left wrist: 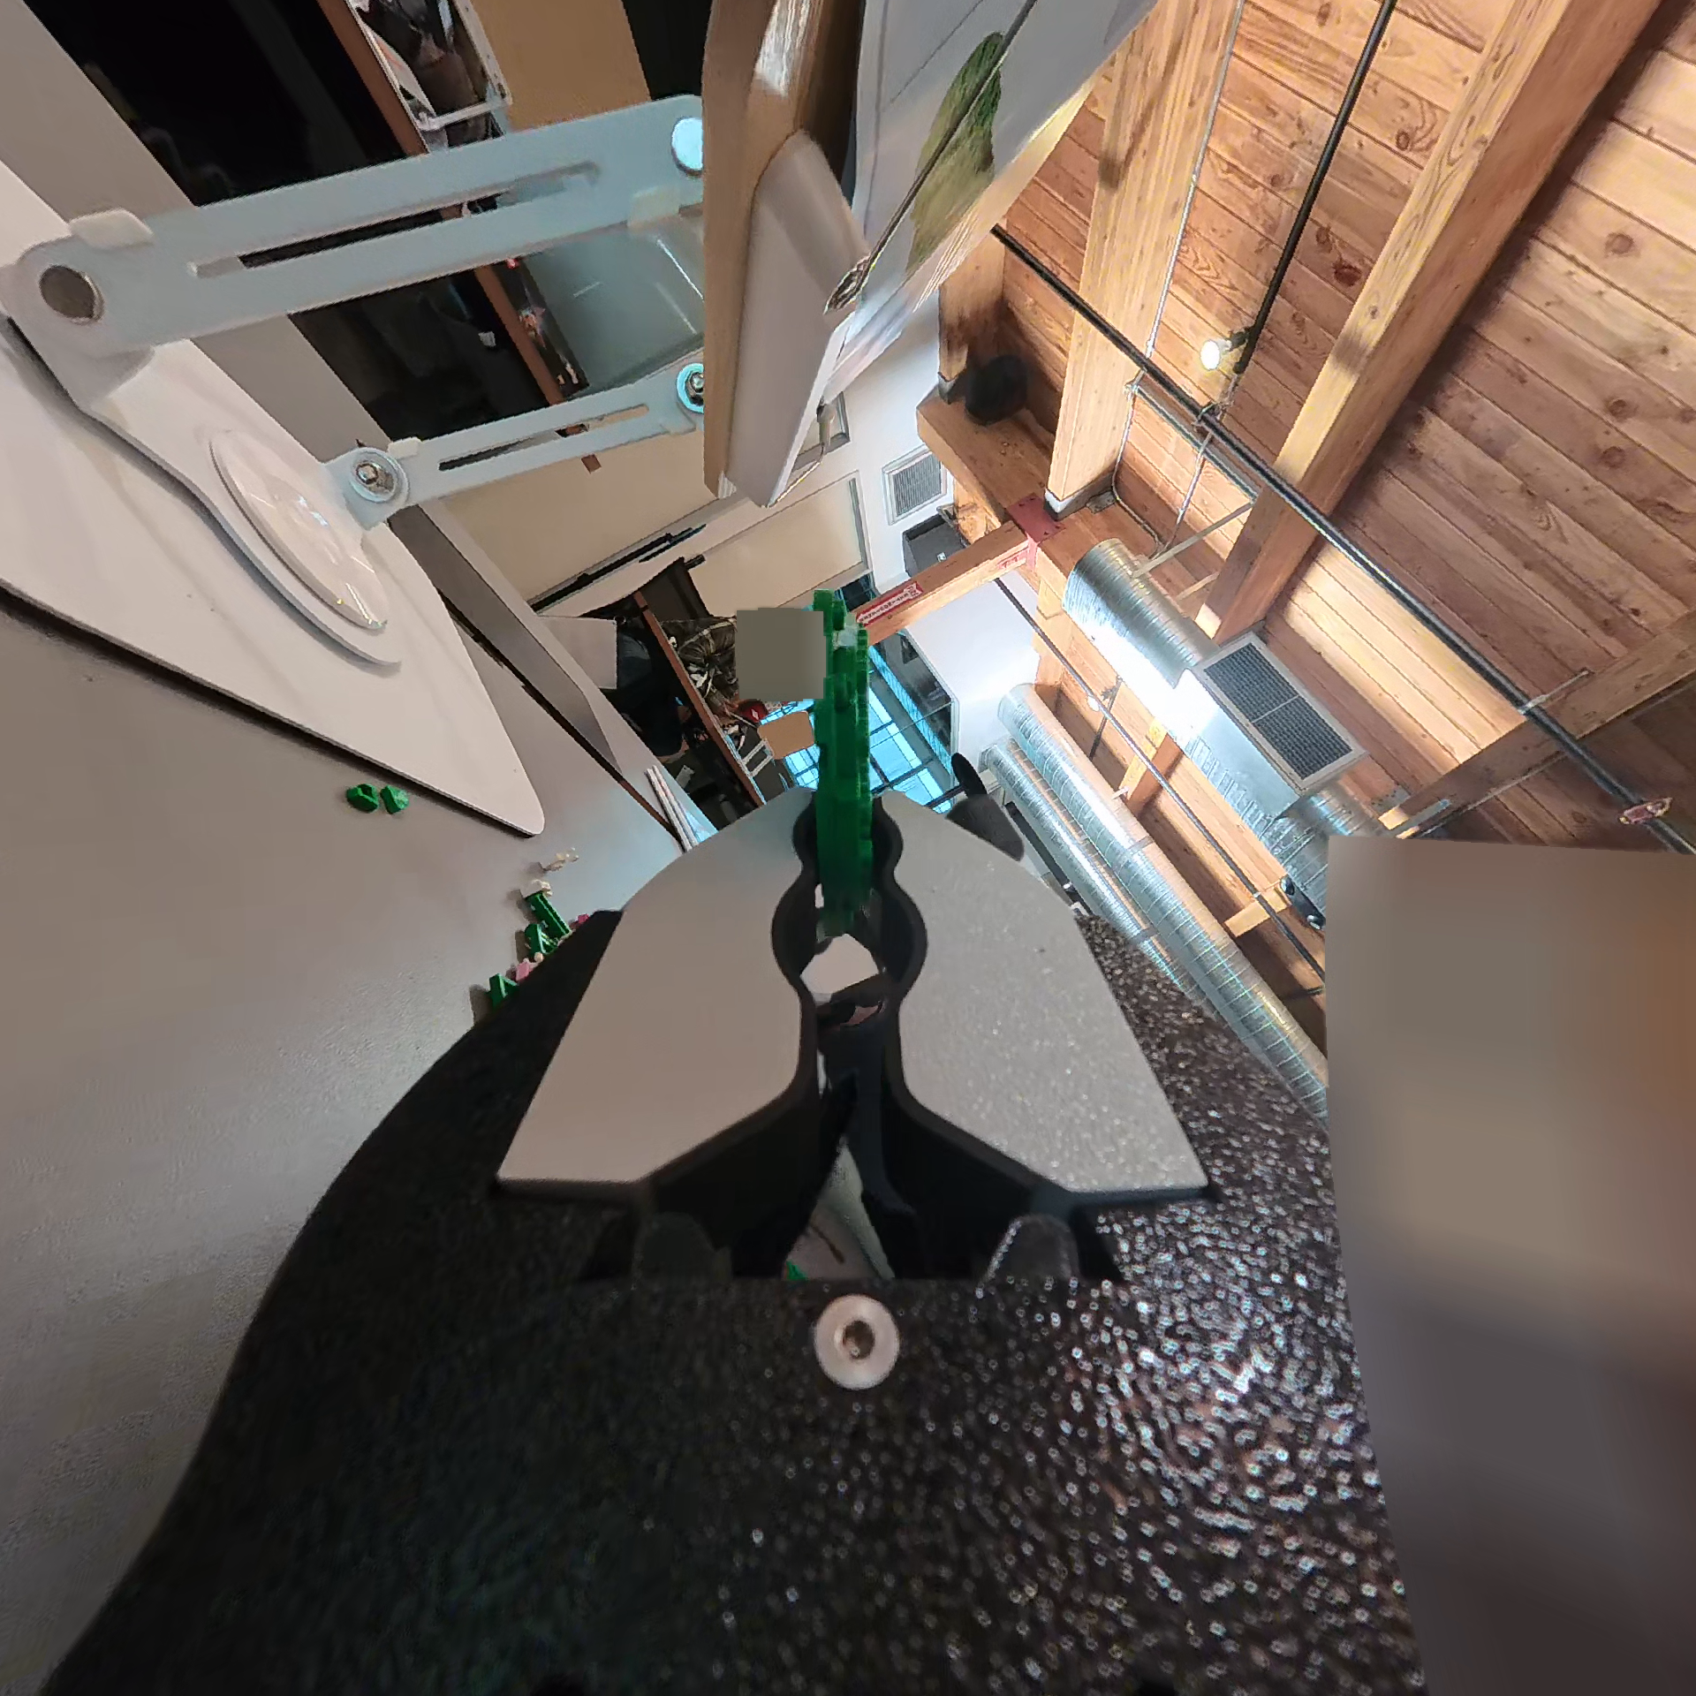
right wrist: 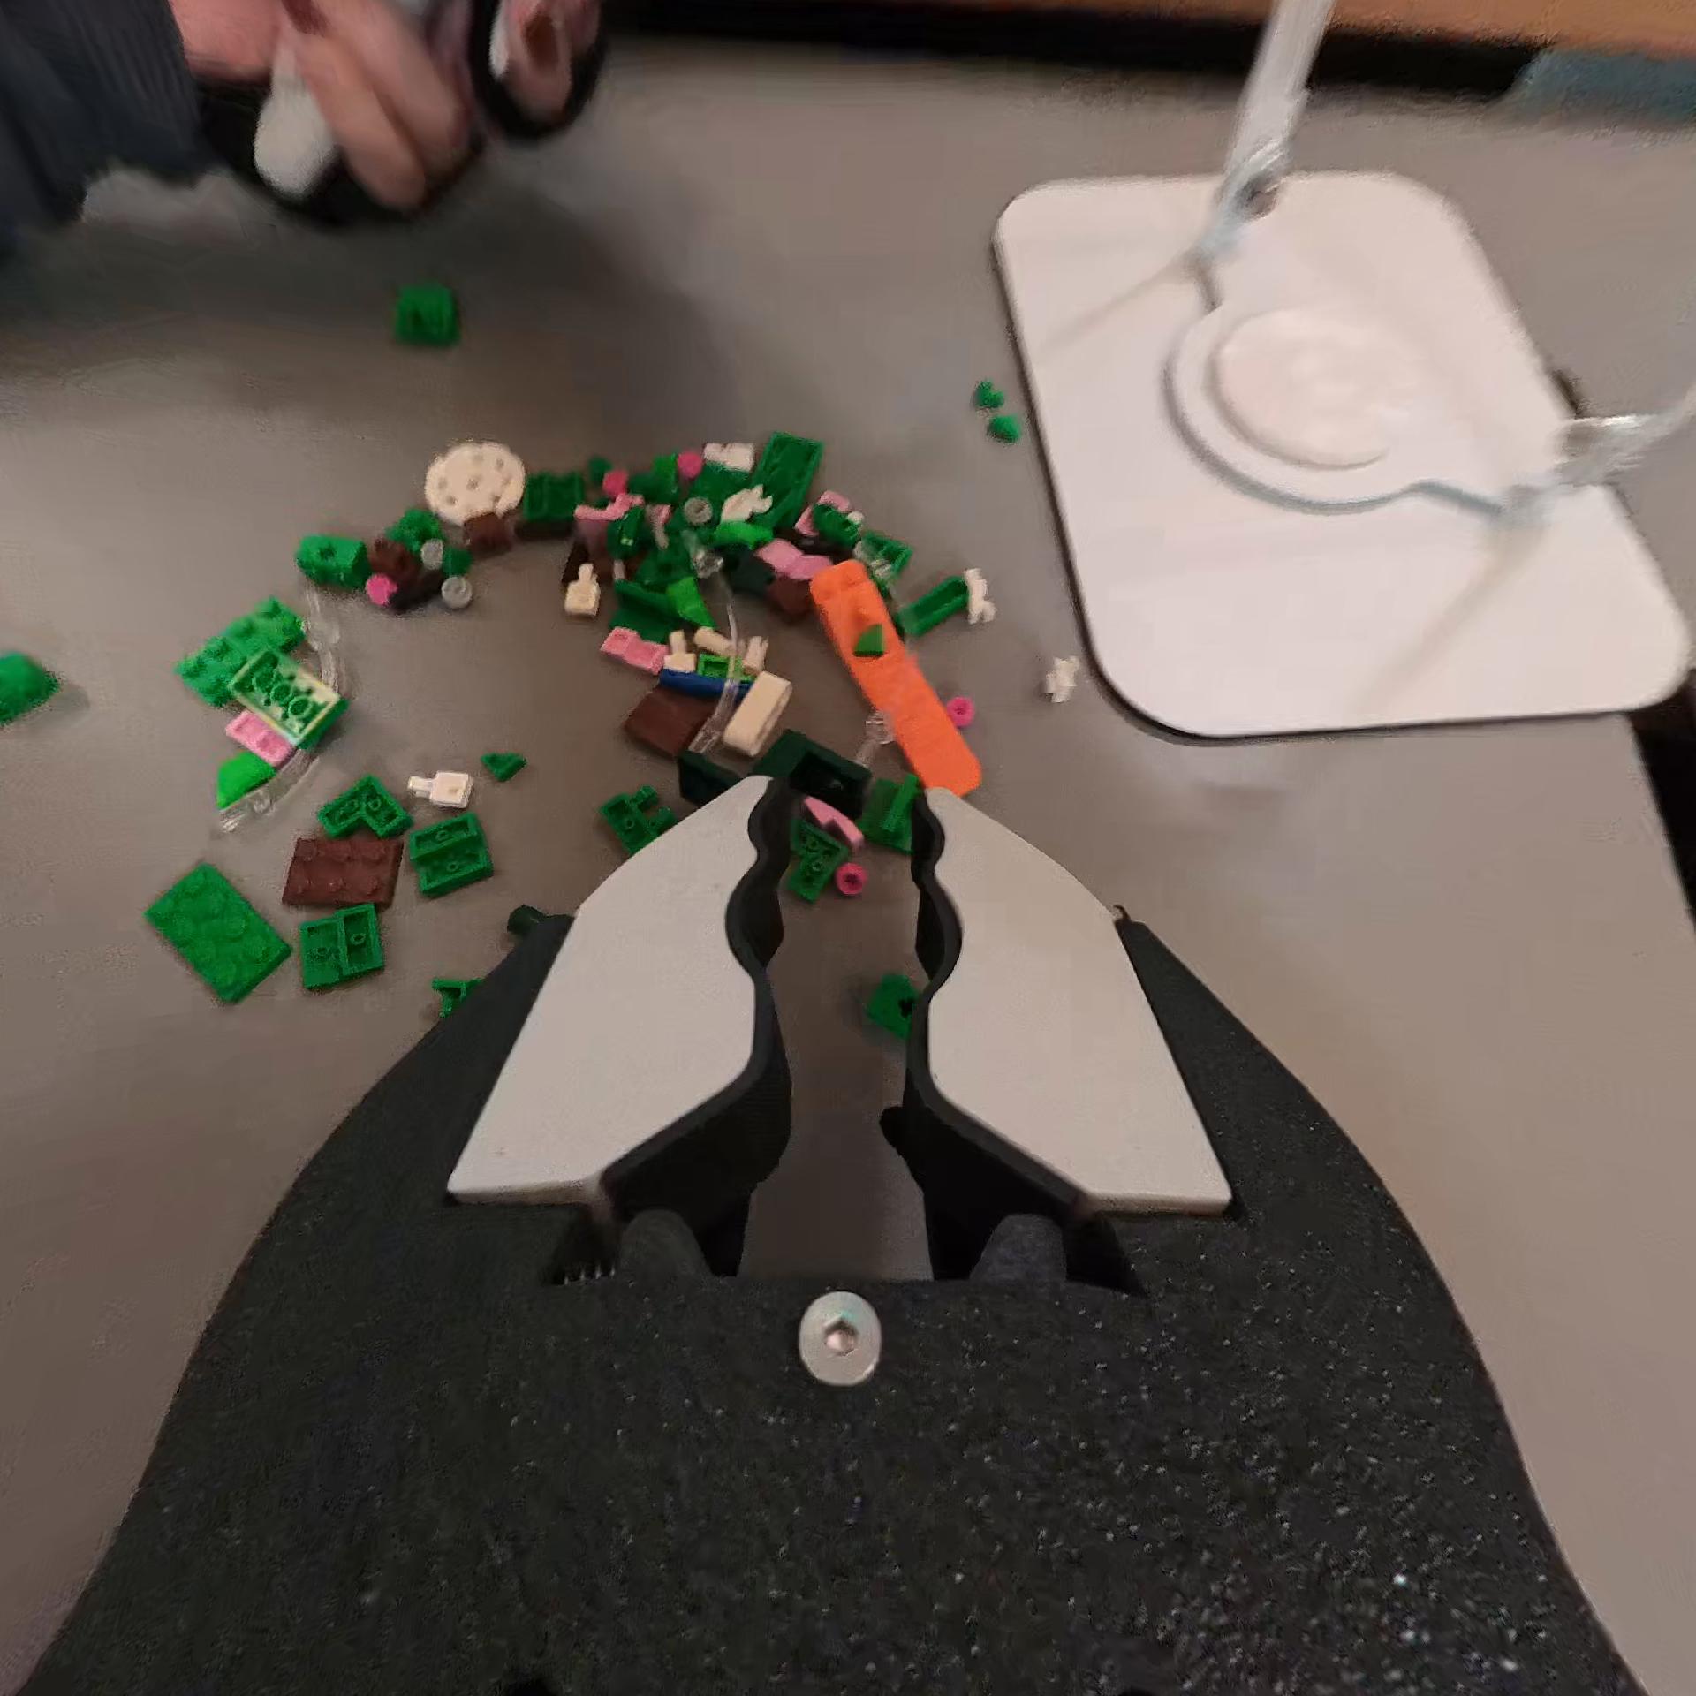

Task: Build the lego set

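Left gripper tilted ceilingward, clenching green brick assembly; right gripper released above grey table strewn with loose bricks.

A white stand base rests on the grey table.

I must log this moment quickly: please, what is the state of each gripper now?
Left gripper: closed on a green lego assembly, held up off the table.
Right gripper: open, holding nothing, above the loose lego pieces on the table.
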The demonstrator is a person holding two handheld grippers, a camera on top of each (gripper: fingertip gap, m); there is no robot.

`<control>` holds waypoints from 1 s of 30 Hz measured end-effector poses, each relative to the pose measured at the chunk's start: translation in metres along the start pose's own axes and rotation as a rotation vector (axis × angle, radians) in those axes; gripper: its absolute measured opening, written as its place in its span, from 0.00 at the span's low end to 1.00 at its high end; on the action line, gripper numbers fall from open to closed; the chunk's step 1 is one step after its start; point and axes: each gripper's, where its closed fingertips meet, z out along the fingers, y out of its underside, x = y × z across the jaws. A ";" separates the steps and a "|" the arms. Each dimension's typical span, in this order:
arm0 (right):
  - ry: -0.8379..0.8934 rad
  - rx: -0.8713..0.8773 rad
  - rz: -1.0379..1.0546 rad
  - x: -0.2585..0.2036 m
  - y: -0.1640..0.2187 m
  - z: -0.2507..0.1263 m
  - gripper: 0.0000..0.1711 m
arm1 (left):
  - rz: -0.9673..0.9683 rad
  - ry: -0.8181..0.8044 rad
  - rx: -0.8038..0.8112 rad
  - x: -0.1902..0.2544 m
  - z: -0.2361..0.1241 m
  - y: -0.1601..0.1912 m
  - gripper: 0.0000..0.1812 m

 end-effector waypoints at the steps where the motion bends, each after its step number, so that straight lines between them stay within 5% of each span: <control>1: -0.049 -0.046 -0.005 -0.004 0.000 0.006 0.15 | 0.002 -0.003 -0.001 0.000 0.000 0.000 0.04; 7: -0.214 -0.260 -0.061 -0.026 0.008 0.021 0.15 | -0.004 0.001 -0.007 0.000 0.001 0.002 0.04; 12: -0.339 -0.509 -0.044 -0.042 0.036 -0.008 0.12 | -0.018 -0.007 -0.007 -0.005 0.001 0.002 0.04; 24: -0.086 -0.470 -0.092 0.022 0.025 0.000 0.06 | -0.031 0.015 -0.014 -0.001 0.002 0.003 0.04; 30: -0.180 -0.451 -0.036 0.012 0.019 0.008 0.07 | -0.023 0.020 -0.004 0.002 0.001 0.000 0.04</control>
